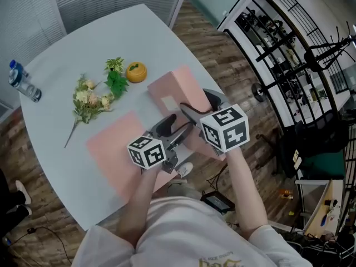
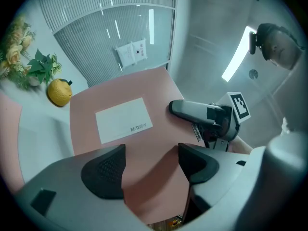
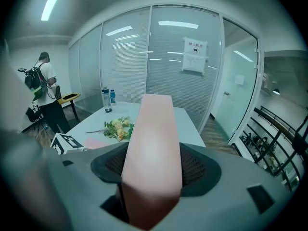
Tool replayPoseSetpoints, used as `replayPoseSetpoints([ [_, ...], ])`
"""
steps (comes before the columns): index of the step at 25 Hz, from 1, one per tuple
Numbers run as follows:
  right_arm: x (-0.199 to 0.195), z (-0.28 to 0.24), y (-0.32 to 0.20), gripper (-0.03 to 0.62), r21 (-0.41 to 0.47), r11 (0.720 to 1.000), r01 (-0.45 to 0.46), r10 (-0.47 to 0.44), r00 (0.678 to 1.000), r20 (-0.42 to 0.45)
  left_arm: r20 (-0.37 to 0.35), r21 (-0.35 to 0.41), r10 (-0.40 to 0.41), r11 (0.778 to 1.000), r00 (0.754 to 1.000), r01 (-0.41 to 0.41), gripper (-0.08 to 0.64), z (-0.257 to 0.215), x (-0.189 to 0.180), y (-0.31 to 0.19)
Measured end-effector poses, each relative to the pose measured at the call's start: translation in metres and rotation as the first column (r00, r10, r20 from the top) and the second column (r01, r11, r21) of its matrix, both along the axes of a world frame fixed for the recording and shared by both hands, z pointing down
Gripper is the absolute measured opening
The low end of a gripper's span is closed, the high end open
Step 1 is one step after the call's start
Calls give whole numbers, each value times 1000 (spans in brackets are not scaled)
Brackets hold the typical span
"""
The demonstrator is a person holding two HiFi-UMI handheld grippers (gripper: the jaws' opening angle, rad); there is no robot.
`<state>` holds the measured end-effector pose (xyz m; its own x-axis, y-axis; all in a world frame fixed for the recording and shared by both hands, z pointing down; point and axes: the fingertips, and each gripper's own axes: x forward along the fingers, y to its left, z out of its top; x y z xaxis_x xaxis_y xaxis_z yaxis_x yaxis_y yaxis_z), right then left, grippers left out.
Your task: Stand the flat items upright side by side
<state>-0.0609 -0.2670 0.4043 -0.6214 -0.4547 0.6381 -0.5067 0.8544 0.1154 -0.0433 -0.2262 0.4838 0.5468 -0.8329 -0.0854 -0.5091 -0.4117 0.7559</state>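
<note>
Since the task wants the flat items on edge, the right gripper [image 1: 201, 107] is clenched on the box [image 1: 175, 85] by its thin sides, one pad on each broad face, which I judge lets a wrist turn tip it upright. Seen from that gripper, the narrow pink edge [image 3: 153, 143] fills the gap between the jaws and runs straight ahead, so the long axis lies along the jaws and points out over the table [image 1: 67, 65]. Whether the far end touches the table, I cannot tell.

From the left gripper [image 1: 167, 131], the box shows its broad face [image 2: 120, 100] with the white label [image 2: 124, 119] turned toward it. Its jaws stand apart and released; the near pink corner reaches in between the pads without being pinched, probably to steady or guide it.

Under and left of the left gripper, the second item [image 1: 111, 143] lies flat, not yet raised. Farther ahead and left sit the flowers [image 1: 89, 99] and orange [image 1: 136, 71], apart from both pink things
</note>
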Motion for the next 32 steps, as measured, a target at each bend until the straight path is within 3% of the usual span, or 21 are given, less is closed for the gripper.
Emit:
replayPoseSetpoints([
  [9,4,-17,5,314,69,997,-42,34,993,112,-14,31,-8,999,1000,8,328,-6,-5,2],
  [18,11,-32,11,316,166,982,-85,41,966,254,-37,27,-14,1000,999,15,328,-4,-9,2],
  [27,26,-39,20,316,266,953,-144,20,907,420,-41,17,-16,1000,999,17,328,-2,-10,0],
  [32,40,-35,31,316,277,944,-178,20,871,491,-9,13,10,1000,1000,-10,328,3,-4,4],
])
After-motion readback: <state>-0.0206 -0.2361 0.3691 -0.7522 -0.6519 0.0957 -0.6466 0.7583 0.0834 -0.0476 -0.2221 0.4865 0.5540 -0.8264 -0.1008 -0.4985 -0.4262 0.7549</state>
